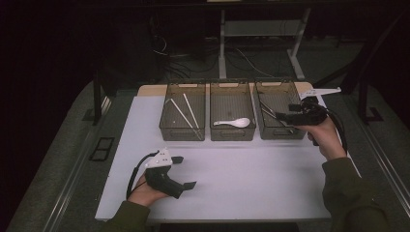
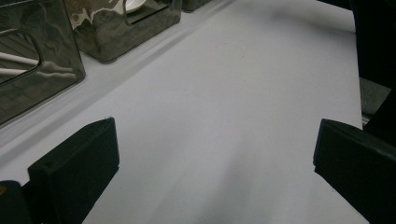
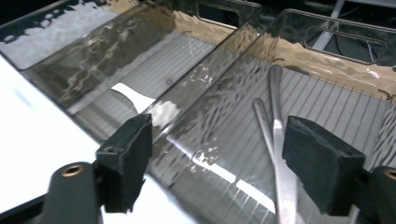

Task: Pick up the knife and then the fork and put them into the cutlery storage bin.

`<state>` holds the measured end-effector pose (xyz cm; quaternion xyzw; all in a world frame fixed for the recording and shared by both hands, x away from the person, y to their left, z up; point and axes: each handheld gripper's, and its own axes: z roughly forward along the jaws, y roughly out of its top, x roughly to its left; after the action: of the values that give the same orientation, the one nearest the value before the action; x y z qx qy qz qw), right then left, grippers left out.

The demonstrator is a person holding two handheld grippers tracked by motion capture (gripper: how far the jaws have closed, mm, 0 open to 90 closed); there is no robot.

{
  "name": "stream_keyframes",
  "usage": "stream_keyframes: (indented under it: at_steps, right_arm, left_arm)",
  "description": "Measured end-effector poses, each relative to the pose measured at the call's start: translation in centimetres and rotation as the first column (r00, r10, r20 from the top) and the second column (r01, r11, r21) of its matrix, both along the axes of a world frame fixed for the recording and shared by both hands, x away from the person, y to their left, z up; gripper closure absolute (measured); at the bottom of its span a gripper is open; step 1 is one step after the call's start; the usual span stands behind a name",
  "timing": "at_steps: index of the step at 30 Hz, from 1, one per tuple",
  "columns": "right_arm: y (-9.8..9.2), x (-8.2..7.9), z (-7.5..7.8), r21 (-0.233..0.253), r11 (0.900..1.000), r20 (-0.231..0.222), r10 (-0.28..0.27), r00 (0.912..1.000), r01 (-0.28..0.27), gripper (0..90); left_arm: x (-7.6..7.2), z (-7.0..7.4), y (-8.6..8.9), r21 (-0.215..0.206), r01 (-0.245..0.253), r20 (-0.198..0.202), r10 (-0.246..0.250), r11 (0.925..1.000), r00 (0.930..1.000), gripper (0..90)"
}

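Three clear bins in a row at the far side of the white mat (image 1: 232,169). Left bin (image 1: 183,112): chopsticks (image 1: 183,113). Middle bin (image 1: 232,112): white spoon (image 1: 234,123). Right bin (image 1: 279,110): metal utensils (image 3: 275,135) lying flat on the floor. Right gripper (image 3: 219,163) over the right bin's near wall, jaws wide apart, nothing between them. Left gripper (image 1: 186,171) low over bare mat near the front edge, jaws spread, empty.

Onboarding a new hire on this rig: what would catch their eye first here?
Three smoky transparent bins in a row at the white table's far edge: chopsticks left, a white spoon middle, metal utensils right. The right tongs hang open over the right bin; the left tongs rest open near the front edge.
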<state>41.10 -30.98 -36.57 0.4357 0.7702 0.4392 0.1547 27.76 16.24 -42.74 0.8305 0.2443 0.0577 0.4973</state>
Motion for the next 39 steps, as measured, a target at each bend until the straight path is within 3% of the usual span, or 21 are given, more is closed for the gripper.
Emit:
stream_keyframes:
  at_steps: [6, 13, 16, 22, 33, 39]
  right_arm:
    - [0.3, -2.8, -0.7, 0.051, 0.998, 0.011, 0.027, 0.9996, -0.028, 21.1]
    - [1.2, -6.3, -1.3, 0.019, 0.998, 0.062, 0.059, 0.9963, -0.061, 18.0]
    - [1.5, -7.7, -2.0, 0.023, 0.997, 0.061, 0.073, 0.9954, -0.075, 17.9]
    - [2.3, -10.6, -3.9, -0.013, 0.994, 0.054, 0.112, 0.9922, -0.112, 17.9]
    - [2.0, -13.7, -6.2, -0.012, 0.99, 0.043, 0.142, 0.9889, -0.142, 17.9]
    - [1.4, -14.9, -6.8, -0.018, 0.99, 0.064, 0.142, 0.9878, -0.141, 17.9]
  left_arm:
    - [0.0, 0.0, 0.2, 0.004, 0.01, 0.0, -0.01, 0.9999, 1.0, 0.0]
    - [0.0, 0.1, 0.4, 0.007, 0.01, 0.001, -0.01, 0.9999, 1.0, 0.0]
    - [0.0, 0.0, 0.4, 0.005, 0.011, 0.004, -0.011, 0.9999, 0.9999, 0.0]
    - [-0.1, 0.1, 0.4, 0.012, 0.013, 0.009, -0.013, 0.9998, 0.9999, 0.0]
    - [-0.2, 0.2, 0.3, 0.009, 0.015, 0.009, -0.015, 0.9998, 0.9998, 0.0]
    - [-0.4, 0.2, 0.3, 0.005, 0.009, 0.009, -0.009, 1.0, 0.9999, 0.0]
